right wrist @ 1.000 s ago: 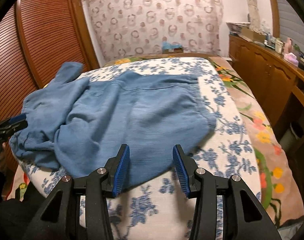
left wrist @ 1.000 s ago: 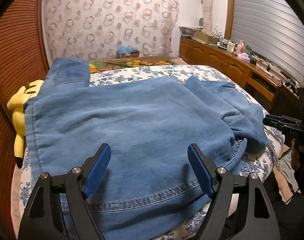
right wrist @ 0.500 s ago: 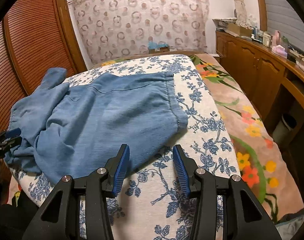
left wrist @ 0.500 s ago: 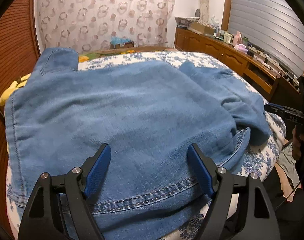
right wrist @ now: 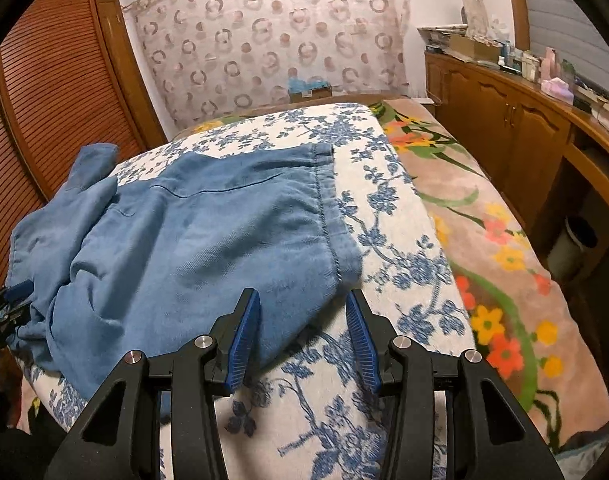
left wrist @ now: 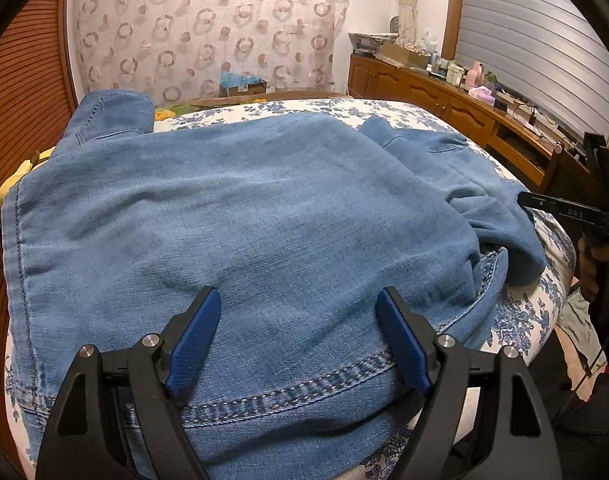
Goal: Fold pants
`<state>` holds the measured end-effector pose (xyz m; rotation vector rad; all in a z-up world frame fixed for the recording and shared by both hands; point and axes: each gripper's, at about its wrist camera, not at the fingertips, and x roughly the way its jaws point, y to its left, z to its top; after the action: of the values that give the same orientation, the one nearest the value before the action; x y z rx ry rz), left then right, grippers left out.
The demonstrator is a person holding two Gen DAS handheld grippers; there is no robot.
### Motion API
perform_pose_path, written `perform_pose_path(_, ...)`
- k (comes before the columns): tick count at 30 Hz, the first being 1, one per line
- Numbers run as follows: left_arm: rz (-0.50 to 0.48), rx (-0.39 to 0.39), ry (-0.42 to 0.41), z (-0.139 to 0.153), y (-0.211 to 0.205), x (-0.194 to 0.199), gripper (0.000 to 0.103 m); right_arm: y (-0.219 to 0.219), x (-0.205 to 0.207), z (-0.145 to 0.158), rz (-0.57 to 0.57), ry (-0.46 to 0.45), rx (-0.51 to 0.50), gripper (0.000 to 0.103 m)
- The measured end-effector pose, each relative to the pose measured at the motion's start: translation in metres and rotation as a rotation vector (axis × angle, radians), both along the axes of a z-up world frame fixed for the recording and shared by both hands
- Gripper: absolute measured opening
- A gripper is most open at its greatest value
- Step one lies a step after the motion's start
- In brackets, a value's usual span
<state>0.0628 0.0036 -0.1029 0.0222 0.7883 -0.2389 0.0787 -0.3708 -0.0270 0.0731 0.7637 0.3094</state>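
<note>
Bed [right wrist: 388,216]: floral cover, near edge cut off. Pants [left wrist: 240,216]: blue denim, spread across bed, left side bunched, folds hiding layers beneath. Left tongs [left wrist: 298,340]: wide, empty, over waistband. Right tongs [right wrist: 302,330]: narrower gap, empty, now at the hem corner, further right than before.

the pants [left wrist: 244,220] cover most of the near bed [right wrist: 384,216], lying low and flat, with air clear above them. a bunched fold [left wrist: 496,216] rises at their right end in the left view. the floral sheet right of the pants' hem is bare. past it the orange blanket [right wrist: 484,232] lies flat up to the wooden cabinets [right wrist: 516,132], which wall that side. slatted doors [right wrist: 36,92] close the opposite side.
</note>
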Motion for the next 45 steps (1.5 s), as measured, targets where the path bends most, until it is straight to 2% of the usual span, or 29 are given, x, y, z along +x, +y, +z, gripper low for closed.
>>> perform_pose_path(3,0.002,-0.005,-0.002,-0.001,0.000,-0.001,0.082,0.006,0.003,-0.001,0.006,-0.006,-0.022,0.047)
perform_pose_path(5,0.002,-0.004,-0.002,-0.001,0.000,-0.001,0.082,0.008,0.007,-0.003,0.000,-0.012,-0.035,0.032)
perform_pose_path(6,0.002,-0.005,-0.003,-0.001,0.000,-0.001,0.082,0.008,0.008,-0.003,-0.003,-0.016,-0.040,0.028)
perform_pose_path(7,0.002,-0.005,-0.004,-0.001,0.000,0.000,0.082,0.006,0.009,-0.003,0.001,-0.018,-0.035,0.017)
perform_pose_path(10,0.001,-0.005,-0.004,-0.001,0.000,0.000,0.082,0.000,0.009,-0.001,0.007,-0.033,-0.016,0.005)
perform_pose_path(16,-0.001,-0.014,-0.004,0.000,0.000,-0.002,0.082,-0.036,-0.004,0.027,-0.098,-0.158,-0.003,0.002)
perform_pose_path(19,0.002,-0.019,-0.002,0.002,0.000,-0.002,0.082,-0.049,-0.004,0.034,-0.106,-0.169,0.011,0.002)
perform_pose_path(25,0.020,-0.034,-0.007,0.008,0.003,-0.004,0.082,-0.044,-0.009,0.044,-0.072,-0.205,0.025,0.002)
perform_pose_path(32,0.032,-0.042,-0.057,0.027,0.011,-0.013,0.082,0.000,-0.021,0.075,0.071,-0.308,0.034,0.002)
perform_pose_path(40,0.071,-0.051,-0.112,0.049,0.035,-0.027,0.082,0.095,-0.034,0.137,0.346,-0.448,0.032,0.002)
perform_pose_path(45,0.114,-0.059,-0.136,0.057,0.057,-0.040,0.082,0.159,-0.039,0.160,0.534,-0.475,0.064,0.002)
